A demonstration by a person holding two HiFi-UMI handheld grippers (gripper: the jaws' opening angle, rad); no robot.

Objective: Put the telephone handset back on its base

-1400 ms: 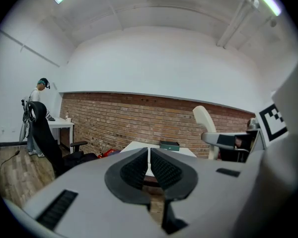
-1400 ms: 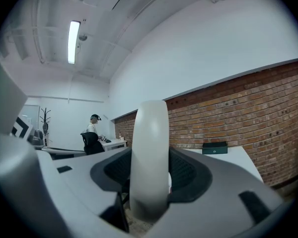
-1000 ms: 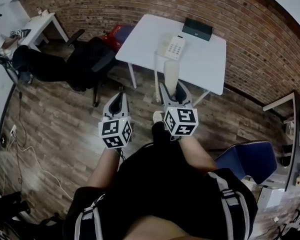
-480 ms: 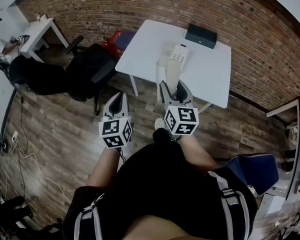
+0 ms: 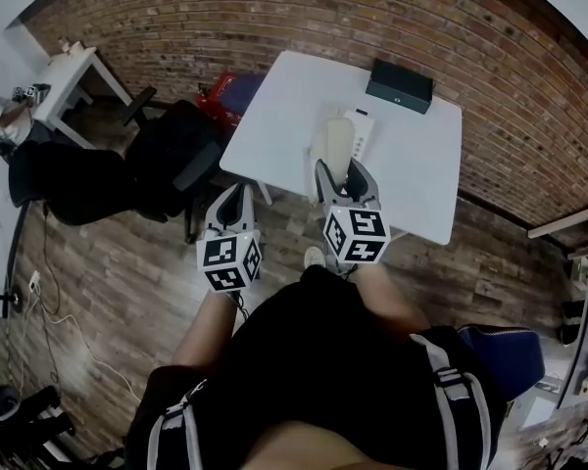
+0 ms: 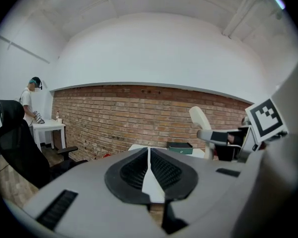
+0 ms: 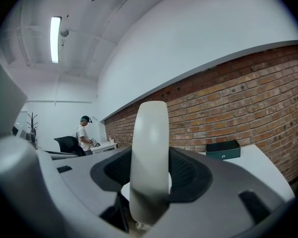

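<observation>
White plastic fills your right gripper (image 7: 150, 175): its jaws are clamped on the lower part of the telephone handset (image 7: 149, 152), which stands upright between the dark pads and rises well above them. From the head view, that gripper is at the near edge of the white table (image 5: 274, 116), and the handset's upper end reaches over the tabletop. The telephone base (image 5: 361, 130) lies on the table just beyond the handset and slightly to its right; whether the two touch cannot be told. Your left gripper (image 6: 149, 167) has its jaws drawn together to a thin slit, with nothing between them. It hangs over the wooden floor (image 5: 108, 262) in front of the table's near left corner, beside the right gripper and apart from the handset.

A black box (image 5: 399, 84) sits on the table's far side, close to the brick wall (image 5: 274, 18). A black office chair (image 5: 167, 145) stands left of the table. Farther left of the table, a person (image 6: 27, 100) stands at a smaller white desk (image 5: 69, 71).
</observation>
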